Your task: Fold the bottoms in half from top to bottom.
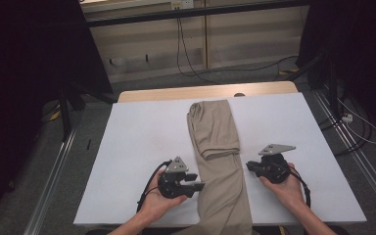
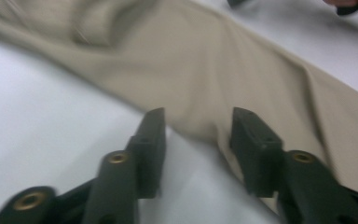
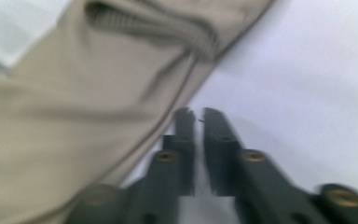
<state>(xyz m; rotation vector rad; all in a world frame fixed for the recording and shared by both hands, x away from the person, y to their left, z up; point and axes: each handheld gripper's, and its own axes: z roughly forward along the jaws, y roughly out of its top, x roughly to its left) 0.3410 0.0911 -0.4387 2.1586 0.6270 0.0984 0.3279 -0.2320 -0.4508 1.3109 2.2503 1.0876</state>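
On white tabletop (image 1: 137, 137), soft beige trousers (image 1: 220, 147) — left hand-held gripper (image 1: 199, 186) spread, right hand-held gripper (image 1: 248, 165) nearly together.

The white table top (image 1: 142, 142) is being lit brightly and evenly from above in the high view, while the surroundings at both sides are being left almost black. Only soft, short shadows are being cast under the left gripper (image 1: 197, 186) and the right gripper (image 1: 250, 166). No harsh glare is being produced on the table. In the left gripper view, the beige trousers (image 2: 205, 74) are being rendered soft and smeared, and the jaws are being blurred at their edges. In the right gripper view, everything is being shown out of focus, with the table washed to a pale bluish white.
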